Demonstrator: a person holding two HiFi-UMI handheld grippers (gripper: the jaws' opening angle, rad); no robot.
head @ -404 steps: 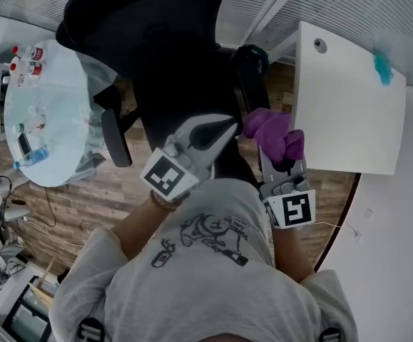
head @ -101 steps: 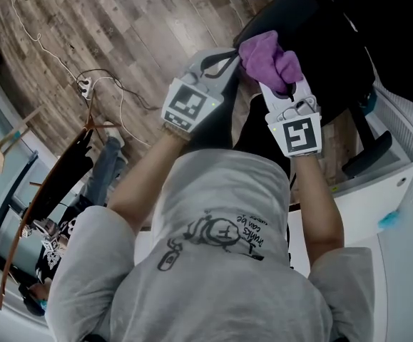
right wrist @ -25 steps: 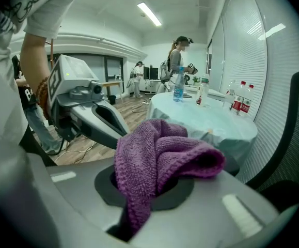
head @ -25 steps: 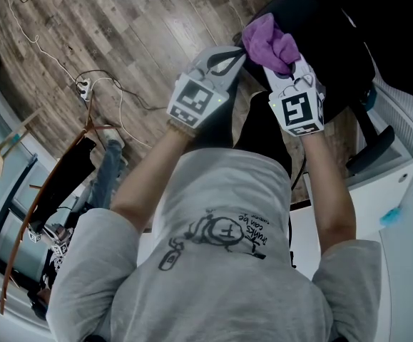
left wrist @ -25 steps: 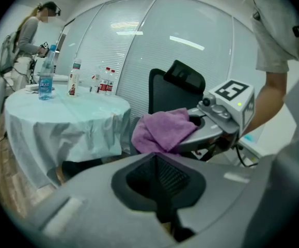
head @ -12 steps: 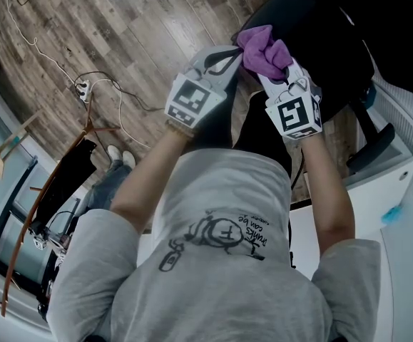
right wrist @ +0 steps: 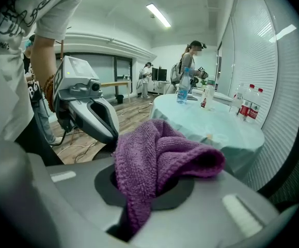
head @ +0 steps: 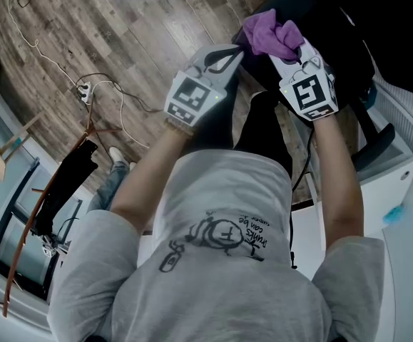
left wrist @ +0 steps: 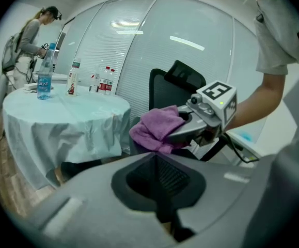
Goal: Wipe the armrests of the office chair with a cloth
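Purple cloth (head: pixel 269 33) is clamped in jaws of the right gripper (head: pixel 289 43) by the chair (head: pixel 334 27), left gripper (head: pixel 236 53) beside, jaws together

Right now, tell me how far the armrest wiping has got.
Done: the purple cloth is picked up; nothing shows an armrest as wiped. In hand: the right hand-held gripper is shut on the cloth, holding it at the black office chair's edge; the left hand-held gripper is shut and empty beside it. Left: the armrest farther right lies apart from the cloth and probably needs wiping.
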